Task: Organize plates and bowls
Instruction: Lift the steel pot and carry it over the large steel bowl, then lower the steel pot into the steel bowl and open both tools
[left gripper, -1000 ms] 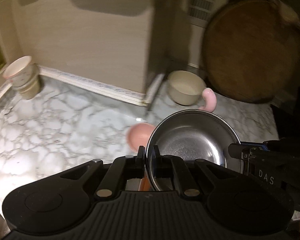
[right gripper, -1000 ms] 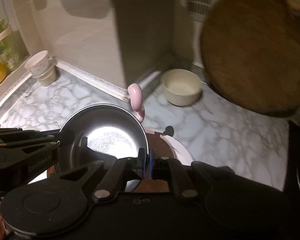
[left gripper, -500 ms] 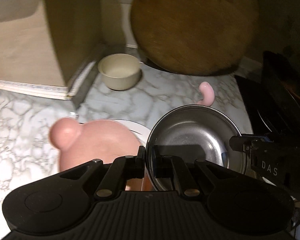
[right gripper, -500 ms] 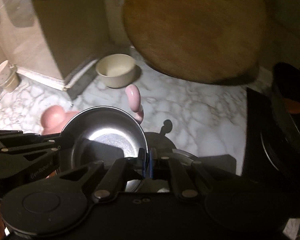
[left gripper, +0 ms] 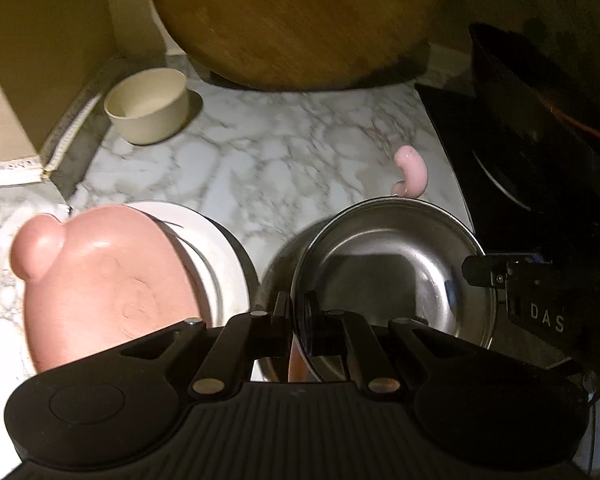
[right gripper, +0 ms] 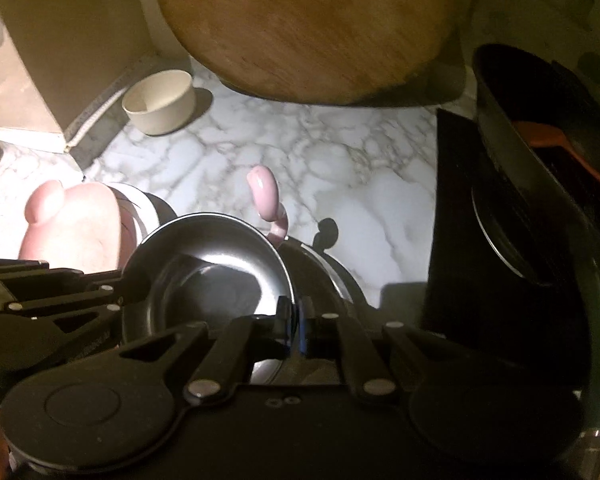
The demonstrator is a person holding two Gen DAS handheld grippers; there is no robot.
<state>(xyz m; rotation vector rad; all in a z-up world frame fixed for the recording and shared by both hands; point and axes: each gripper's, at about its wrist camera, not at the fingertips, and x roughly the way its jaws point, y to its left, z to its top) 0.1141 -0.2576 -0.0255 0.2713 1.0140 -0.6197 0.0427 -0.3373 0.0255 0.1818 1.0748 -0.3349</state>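
Hiding behind steel bowl (left gripper: 388,272), pink plate (left gripper: 100,280) half-covered

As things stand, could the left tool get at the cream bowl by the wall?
Probably not yet: the left tool is shut on the steel bowl's rim. The marble counter up to the cream bowl looks bare, so only the occupied grip hinders it.

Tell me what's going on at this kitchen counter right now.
A person is holding a steel bowl with two handheld grippers. The left gripper and the right gripper are each clamped shut on opposite sides of its rim. The bowl sits over the marble counter, next to a pink dish resting on a white plate. A cream bowl stands farther back beside a round wooden board.
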